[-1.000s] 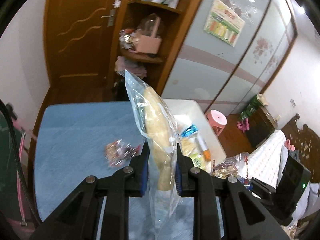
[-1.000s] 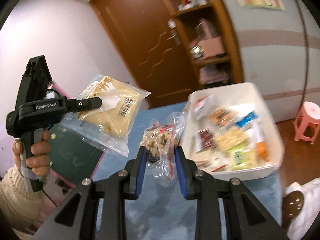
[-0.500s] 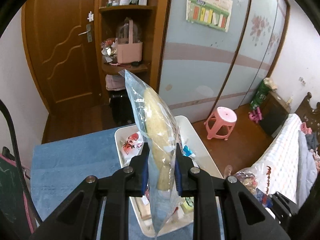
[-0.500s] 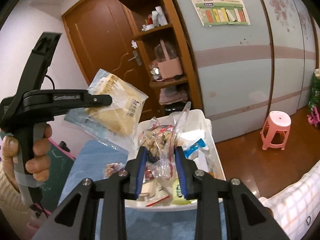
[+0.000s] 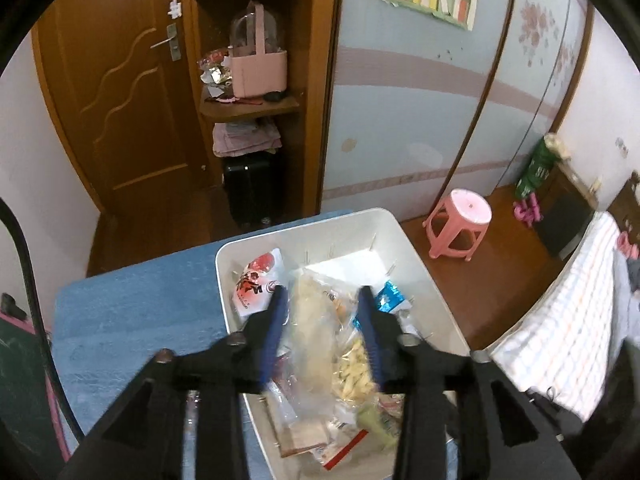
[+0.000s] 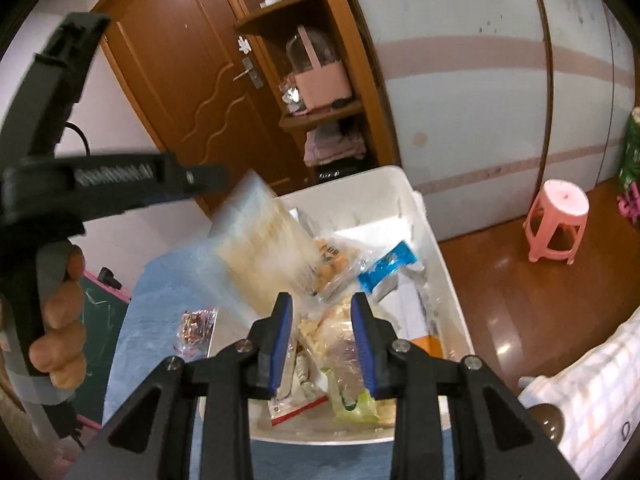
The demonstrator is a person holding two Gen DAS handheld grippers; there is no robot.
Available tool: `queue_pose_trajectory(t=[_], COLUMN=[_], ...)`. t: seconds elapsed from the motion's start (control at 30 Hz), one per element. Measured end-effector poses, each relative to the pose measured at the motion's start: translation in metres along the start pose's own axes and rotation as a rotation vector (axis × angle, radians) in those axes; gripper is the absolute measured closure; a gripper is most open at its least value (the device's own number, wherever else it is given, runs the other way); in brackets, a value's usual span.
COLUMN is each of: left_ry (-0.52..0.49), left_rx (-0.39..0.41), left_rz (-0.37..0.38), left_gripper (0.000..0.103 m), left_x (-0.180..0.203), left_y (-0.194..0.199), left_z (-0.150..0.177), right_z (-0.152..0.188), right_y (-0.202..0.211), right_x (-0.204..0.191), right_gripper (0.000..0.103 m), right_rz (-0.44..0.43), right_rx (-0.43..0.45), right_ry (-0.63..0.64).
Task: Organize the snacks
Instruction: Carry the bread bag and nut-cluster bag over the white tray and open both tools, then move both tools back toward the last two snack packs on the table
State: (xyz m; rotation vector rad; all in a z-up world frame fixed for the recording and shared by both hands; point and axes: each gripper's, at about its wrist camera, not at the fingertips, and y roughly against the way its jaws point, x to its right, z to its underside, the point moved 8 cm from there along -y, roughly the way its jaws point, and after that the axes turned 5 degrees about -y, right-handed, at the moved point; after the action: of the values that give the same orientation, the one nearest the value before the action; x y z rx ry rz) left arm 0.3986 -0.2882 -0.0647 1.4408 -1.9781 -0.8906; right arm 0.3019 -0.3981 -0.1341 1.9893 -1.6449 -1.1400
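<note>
On the far left, my left hand [image 6: 60, 320] is wrapped round the handle of the black left gripper [image 5: 322, 304]. Its jaws have just been opening and now stand spread. The clear plastic bag of pale yellow snack [image 5: 316, 344] is between them, over the white rectangular plastic bin [image 5: 404, 236]; it is blurred, and the pads seem not to press on it.

The bin sits on the blue cloth-covered tabletop [image 5: 140, 312]. At about nine o'clock from the bin, a small crinkled reddish snack packet [image 6: 194, 322] lies alone on the cloth, just beside the bin's wall.

At six o'clock in the right wrist view, my right gripper [image 6: 322, 308] is pressed nearly together over the bin's near end. It pinches the film of a clear zip bag with a red seal strip [image 6: 338, 354], which hangs down among the packets already inside.

At two o'clock from the bin, a pink plastic stool [image 6: 558, 220] stands on the wooden floor, well apart.
</note>
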Motion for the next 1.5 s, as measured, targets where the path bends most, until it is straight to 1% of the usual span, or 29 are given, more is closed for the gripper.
queue_pose_trajectory(t=[0.03,0.07,0.1,0.17,0.27,0.33,0.47,0.6,0.97,1.2,1.33,1.5], left_ry=[0.001,-0.002,-0.008,-0.020,-0.011,-0.009,-0.016,-0.035,-0.049,-0.044,-0.027,-0.007], left_rx=[0.009,0.024,0.037,0.039,0.023,0.018,0.008,0.004,0.008,0.028,0.038,0.058], left_rz=[0.005,-0.003,-0.010,-0.003,0.011,0.018,0.024,0.009,-0.001,-0.043,-0.061,-0.125], left_gripper=[0.039,0.035,0.034,0.033,0.033,0.033,0.033,0.033,0.033,0.033,0.033,0.032], left_x=[0.000,-0.001,-0.001,0.000,-0.003,-0.005,-0.011,-0.018,-0.046,-0.081,-0.104,-0.139], left_y=[0.002,0.006,0.010,0.014,0.018,0.023,0.034,0.052,0.108,0.147,0.163,0.182], left_z=[-0.001,-0.002,-0.001,0.000,0.007,0.014,0.026,0.043,0.093,0.124,0.134,0.142], right_z=[0.002,0.006,0.008,0.010,0.015,0.021,0.027,0.031,0.040,0.042,0.042,0.040], right_y=[-0.001,-0.002,-0.002,0.000,0.003,0.007,0.015,0.028,0.073,0.096,0.106,0.116], right_x=[0.000,0.000,-0.001,-0.003,-0.008,-0.014,-0.024,-0.035,-0.075,-0.100,-0.122,-0.151], right_gripper=[0.072,0.071,0.071,0.071,0.071,0.071,0.071,0.071,0.071,0.071,0.071,0.071], right_rz=[-0.003,-0.003,0.000,0.007,0.029,0.014,0.018,0.000,-0.014,-0.035,-0.054,-0.076], right_rx=[-0.004,-0.013,-0.016,-0.016,-0.019,-0.031,-0.024,-0.012,0.031,0.054,0.066,0.078], right_ry=[-0.003,0.000,0.004,0.016,0.038,0.054,0.084,0.093,0.143,0.157,0.186,0.232])
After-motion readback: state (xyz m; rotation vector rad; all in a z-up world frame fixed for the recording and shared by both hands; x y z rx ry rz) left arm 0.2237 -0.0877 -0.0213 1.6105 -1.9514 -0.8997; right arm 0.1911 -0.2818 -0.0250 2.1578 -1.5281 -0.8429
